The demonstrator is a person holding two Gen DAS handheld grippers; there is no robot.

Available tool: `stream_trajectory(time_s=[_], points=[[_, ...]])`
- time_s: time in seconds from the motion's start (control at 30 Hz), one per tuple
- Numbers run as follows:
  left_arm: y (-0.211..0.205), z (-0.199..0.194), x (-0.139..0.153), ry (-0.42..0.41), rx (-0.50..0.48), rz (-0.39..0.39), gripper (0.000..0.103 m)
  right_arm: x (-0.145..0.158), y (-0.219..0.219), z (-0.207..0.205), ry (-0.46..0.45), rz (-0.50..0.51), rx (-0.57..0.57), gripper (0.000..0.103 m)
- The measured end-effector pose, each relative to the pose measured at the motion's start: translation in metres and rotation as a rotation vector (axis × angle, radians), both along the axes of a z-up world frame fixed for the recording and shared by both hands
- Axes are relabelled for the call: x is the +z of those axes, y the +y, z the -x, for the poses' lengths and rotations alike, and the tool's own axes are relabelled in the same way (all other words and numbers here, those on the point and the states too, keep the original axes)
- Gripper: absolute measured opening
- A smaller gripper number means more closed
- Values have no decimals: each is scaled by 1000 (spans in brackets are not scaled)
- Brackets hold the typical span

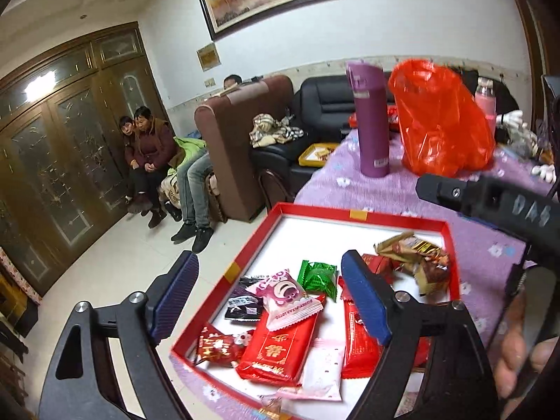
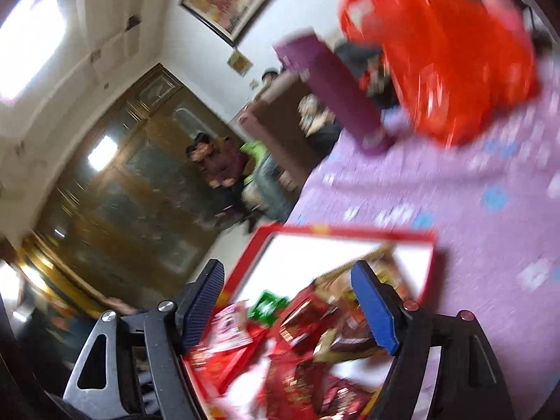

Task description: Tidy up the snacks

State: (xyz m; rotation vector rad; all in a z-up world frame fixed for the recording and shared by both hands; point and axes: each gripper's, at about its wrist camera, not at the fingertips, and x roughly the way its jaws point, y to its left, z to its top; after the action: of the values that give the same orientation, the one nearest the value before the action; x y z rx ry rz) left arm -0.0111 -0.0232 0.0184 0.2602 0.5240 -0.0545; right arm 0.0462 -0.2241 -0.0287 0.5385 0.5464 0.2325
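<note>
A red-rimmed white tray [image 1: 402, 217] sits on the purple tablecloth and holds several wrapped snacks: a pink bear packet [image 1: 285, 295], a green packet [image 1: 317, 277], red packets [image 1: 276, 350] and gold-brown ones [image 1: 416, 255]. My left gripper [image 1: 269, 297] is open and empty above the tray's near left part. My right gripper [image 2: 288, 306] is open and empty over the same tray [image 2: 350, 232]; that view is blurred by motion. The right gripper's body [image 1: 490, 199] also shows in the left wrist view, above the tray's right side.
A purple flask [image 1: 371, 119] and a red plastic bag [image 1: 441, 115] stand on the table behind the tray. A pink bottle [image 1: 486, 101] stands further back. Sofas, seated people and wooden doors lie to the left, beyond the table edge.
</note>
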Motion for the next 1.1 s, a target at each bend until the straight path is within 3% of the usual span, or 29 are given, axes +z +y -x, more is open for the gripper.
stream_trajectory(time_s=[0.13, 0.23, 0.3, 0.37, 0.4, 0.53, 0.6, 0.73, 0.9, 1.1], points=[[15, 17, 18, -47, 10, 32, 88, 25, 16, 33, -152, 224, -102, 84], [29, 33, 29, -109, 17, 77, 90, 34, 21, 65, -234, 333, -164, 88], [41, 43, 37, -153, 19, 120, 93, 39, 20, 90, -289, 331, -172, 90], [49, 52, 43, -190, 17, 158, 103, 45, 21, 125, -389, 343, -201, 98], [51, 54, 45, -206, 14, 172, 103, 46, 22, 139, -434, 361, -223, 103], [59, 62, 47, -247, 9, 211, 103, 41, 31, 200, -652, 399, -316, 103], [59, 62, 44, -230, 9, 210, 103, 41, 38, 206, -601, 425, -259, 103], [55, 62, 35, -189, -1, 185, 103, 27, 46, 197, -443, 360, -135, 103], [55, 64, 26, -141, -5, 194, 103, 14, 61, 186, -380, 420, -77, 103], [51, 60, 13, -98, -12, 182, 103, -12, 53, 176, -314, 356, -79, 103]])
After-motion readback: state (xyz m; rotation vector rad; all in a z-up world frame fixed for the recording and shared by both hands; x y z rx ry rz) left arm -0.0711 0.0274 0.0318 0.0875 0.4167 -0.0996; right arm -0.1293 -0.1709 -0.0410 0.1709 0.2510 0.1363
